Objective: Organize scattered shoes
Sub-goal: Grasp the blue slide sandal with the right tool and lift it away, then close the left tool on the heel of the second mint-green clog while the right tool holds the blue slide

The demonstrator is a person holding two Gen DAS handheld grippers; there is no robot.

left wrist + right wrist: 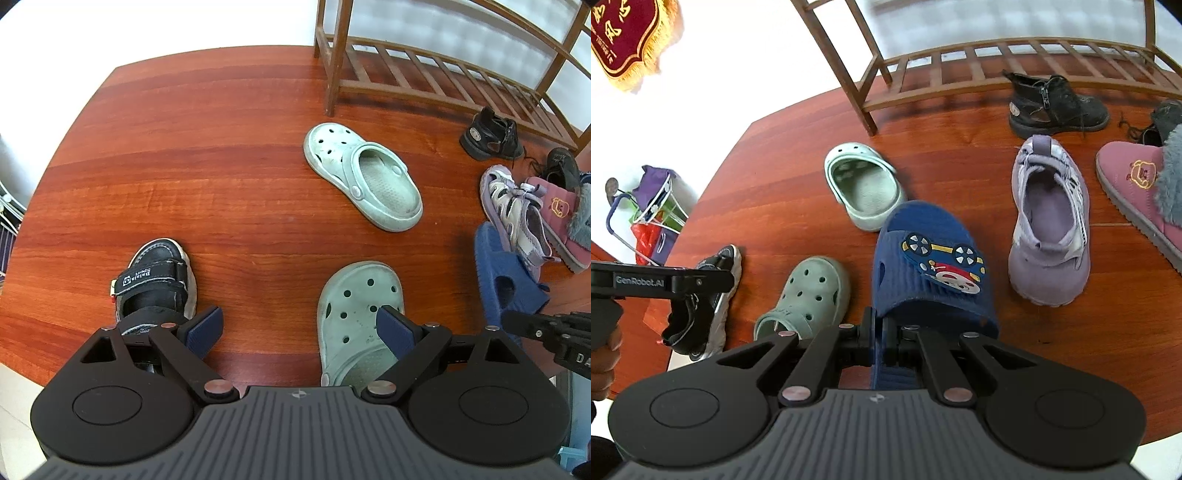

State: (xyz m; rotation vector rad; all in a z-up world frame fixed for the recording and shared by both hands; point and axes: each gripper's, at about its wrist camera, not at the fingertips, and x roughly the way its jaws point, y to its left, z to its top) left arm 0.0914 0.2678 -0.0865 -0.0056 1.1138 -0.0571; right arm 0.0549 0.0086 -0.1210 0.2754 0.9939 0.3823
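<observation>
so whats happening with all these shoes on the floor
A person is tidying shoes with two handheld grippers. The right gripper is shut on the blue rubber slide with a cartoon car. The left gripper is open above the near mint green foam clog. The wooden slatted shoe rack holds nothing visible.

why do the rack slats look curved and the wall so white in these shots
Left wrist view: fisheye bends the shoe rack and floor edge; the wall is blown out, and the near green clog stays sharp. Right wrist view: same bowing, overexposed wall, and the blue slipper is crisp between shut fingers.
</observation>
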